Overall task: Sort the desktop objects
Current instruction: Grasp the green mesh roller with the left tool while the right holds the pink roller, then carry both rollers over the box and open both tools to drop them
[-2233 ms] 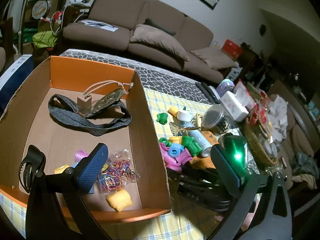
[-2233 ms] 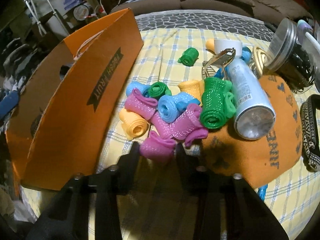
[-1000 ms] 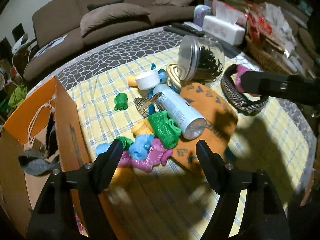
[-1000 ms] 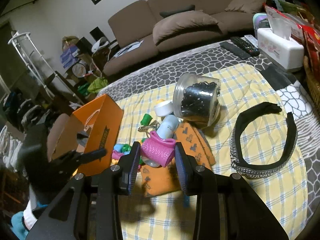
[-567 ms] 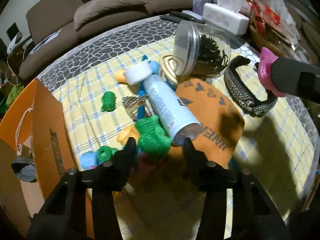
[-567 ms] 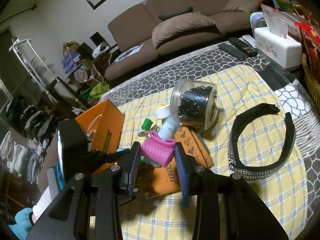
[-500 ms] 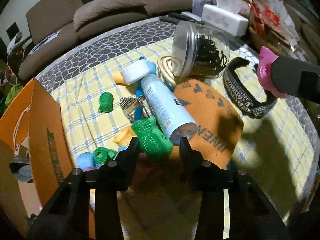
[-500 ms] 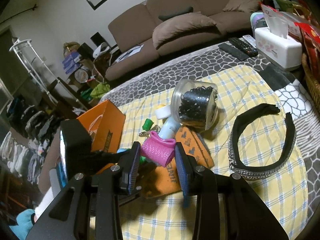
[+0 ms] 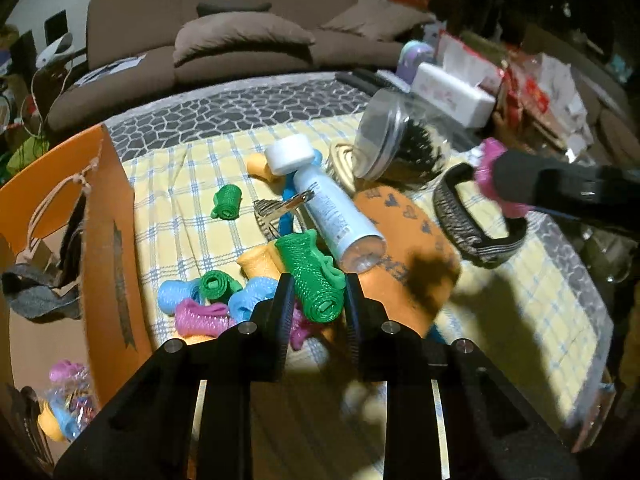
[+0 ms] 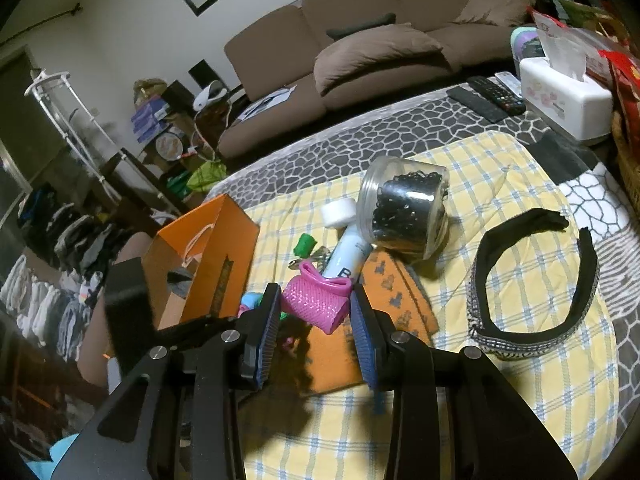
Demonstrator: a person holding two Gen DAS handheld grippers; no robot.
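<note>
My left gripper (image 9: 318, 292) is shut on a green mesh hair roller (image 9: 314, 276) and holds it just over the pile of pink, blue, green and orange rollers (image 9: 208, 300) on the yellow checked cloth. My right gripper (image 10: 314, 306) is shut on a pink hair roller (image 10: 316, 300) and holds it in the air above the table; it also shows at the right of the left wrist view (image 9: 496, 184). The orange cardboard box (image 9: 108, 216) stands to the left, with a grey headband (image 9: 36, 296) and several small items inside.
A white spray can (image 9: 332, 208), a clear jar of black hair ties (image 10: 404, 208), an orange patterned cloth (image 9: 404, 240) and a black headband (image 10: 532, 280) lie on the cloth. A tissue box (image 10: 564, 96) and remotes (image 10: 492, 100) sit at the far edge, a sofa beyond.
My left gripper swung from over the box to the roller pile, closed on the green roller and lifted it slightly. My right gripper holds the pink roller raised, nearly still.
</note>
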